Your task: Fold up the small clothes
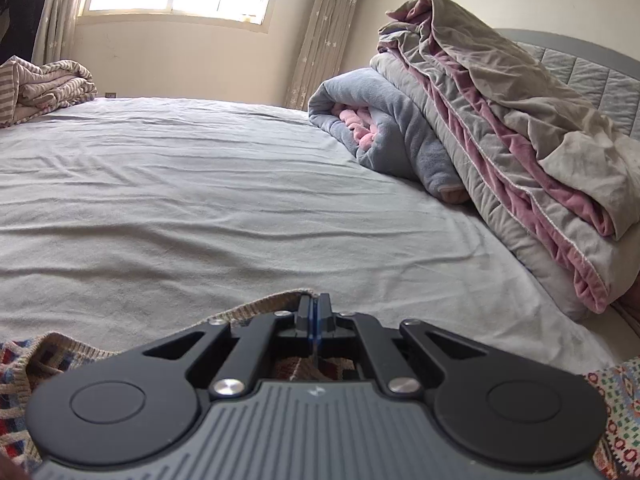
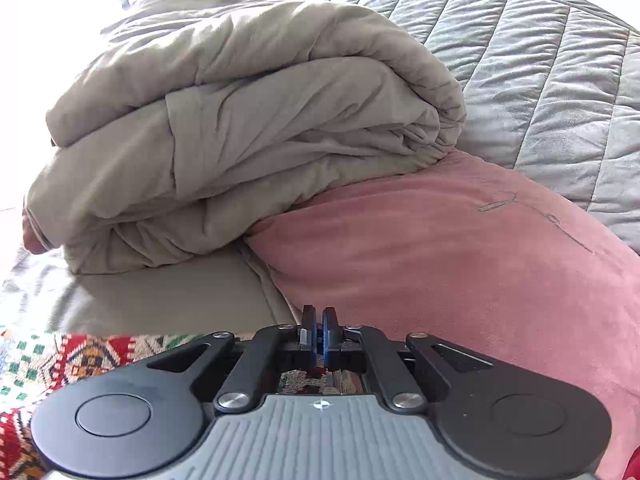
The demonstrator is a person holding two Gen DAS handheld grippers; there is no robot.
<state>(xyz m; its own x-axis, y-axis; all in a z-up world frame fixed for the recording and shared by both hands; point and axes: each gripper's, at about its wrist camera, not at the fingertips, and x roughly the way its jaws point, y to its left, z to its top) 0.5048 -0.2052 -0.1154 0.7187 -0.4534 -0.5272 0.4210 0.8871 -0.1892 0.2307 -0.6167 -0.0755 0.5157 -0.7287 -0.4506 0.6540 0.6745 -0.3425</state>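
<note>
Patterned knit garment [image 1: 24, 364] pinched at two spots, low in both frames.
Left gripper [image 1: 315, 306] and right gripper [image 2: 319, 320] each clamp an edge, probably to lift and fold it over the grey sheet [image 1: 180, 200].

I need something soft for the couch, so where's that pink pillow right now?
The pink pillow fills the right side of the right wrist view, just past the right gripper, wedged under the folded beige comforter and against the quilted grey headboard.
</note>
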